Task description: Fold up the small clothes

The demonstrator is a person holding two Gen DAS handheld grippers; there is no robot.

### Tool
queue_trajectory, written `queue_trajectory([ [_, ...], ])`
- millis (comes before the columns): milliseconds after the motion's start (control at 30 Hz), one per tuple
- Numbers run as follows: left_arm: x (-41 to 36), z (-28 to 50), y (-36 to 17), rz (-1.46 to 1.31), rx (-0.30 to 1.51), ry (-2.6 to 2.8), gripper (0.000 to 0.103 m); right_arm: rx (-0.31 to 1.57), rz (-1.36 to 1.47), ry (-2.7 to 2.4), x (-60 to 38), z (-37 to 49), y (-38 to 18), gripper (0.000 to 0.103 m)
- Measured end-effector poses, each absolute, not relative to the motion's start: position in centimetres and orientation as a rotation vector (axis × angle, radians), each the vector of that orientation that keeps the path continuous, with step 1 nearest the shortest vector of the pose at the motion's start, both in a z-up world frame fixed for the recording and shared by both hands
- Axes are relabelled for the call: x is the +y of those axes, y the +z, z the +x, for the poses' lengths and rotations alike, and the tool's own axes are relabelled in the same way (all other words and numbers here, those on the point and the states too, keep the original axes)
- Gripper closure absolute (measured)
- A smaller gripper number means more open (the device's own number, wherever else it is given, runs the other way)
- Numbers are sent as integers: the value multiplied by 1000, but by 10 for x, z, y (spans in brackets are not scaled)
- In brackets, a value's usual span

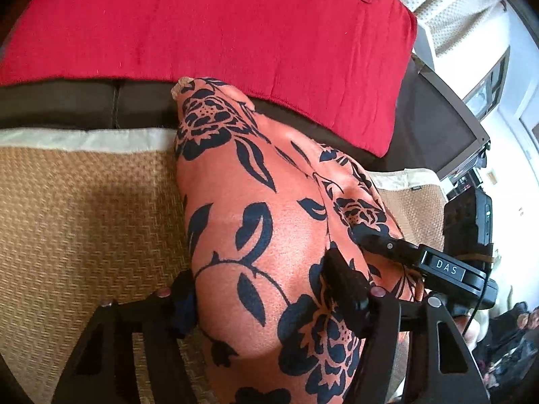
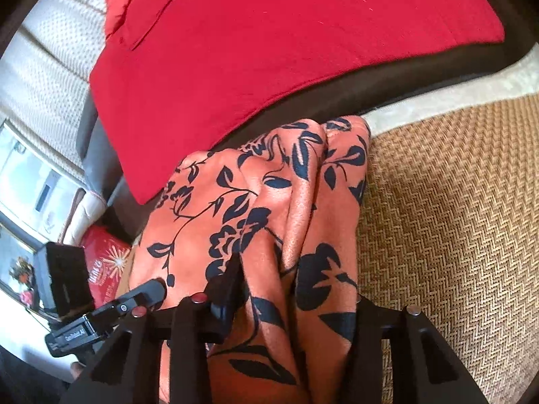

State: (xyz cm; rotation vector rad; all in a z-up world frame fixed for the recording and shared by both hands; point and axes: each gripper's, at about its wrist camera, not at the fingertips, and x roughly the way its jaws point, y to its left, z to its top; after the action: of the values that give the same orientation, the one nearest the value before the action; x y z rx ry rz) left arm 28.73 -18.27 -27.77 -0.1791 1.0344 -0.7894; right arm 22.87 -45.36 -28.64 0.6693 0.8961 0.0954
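**A:** What sat nearest the tongs?

**B:** An orange cloth with a black flower print [image 1: 269,235]. In the left wrist view it lay bunched between the fingers of the left tongs [image 1: 269,303]. One finger [image 1: 343,282] pressed into its right side, and the other touched its left edge. So the left tongs appeared to be pinching the cloth.

**A:** And the right tongs?

**B:** The right tongs [image 2: 286,299] straddled a thick ridge of the same cloth. One finger [image 2: 225,286] dug into the folds. The other finger was hidden under fabric, so I took it for a pinch but could not be sure.

**A:** What lay beyond?

**B:** Under and beside the cloth was a woven tan mat [image 1: 84,208]. Past the tongs came a dark couch edge [image 1: 101,101], then a flat red cloth [image 1: 202,23].

**A:** What could have gone wrong?

**B:** I judged the cloth slippery and gathered in several layers. A pinch on only the top layer could have let the lower ones slide out and spoil the fold. The two tongs worked close together, so they might have knocked against each other. Dragging the cloth forward might have rumpled the red cloth.
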Motion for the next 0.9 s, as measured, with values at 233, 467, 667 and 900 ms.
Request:
queue_trajectory([
  [233,-164,270,-262,-139,999,-774,40,859,587,97,-436,214,-262,65],
  [467,-134,243,-233,-109,950,-761,40,790,531,116,-399,195,-228,67],
  [667,-115,206,-203,-71,890,-764,40,710,502,103,-372,153,-198,67],
  [900,-99,166,-210,-4,920,-718,40,716,528,98,-349,111,-204,67],
])
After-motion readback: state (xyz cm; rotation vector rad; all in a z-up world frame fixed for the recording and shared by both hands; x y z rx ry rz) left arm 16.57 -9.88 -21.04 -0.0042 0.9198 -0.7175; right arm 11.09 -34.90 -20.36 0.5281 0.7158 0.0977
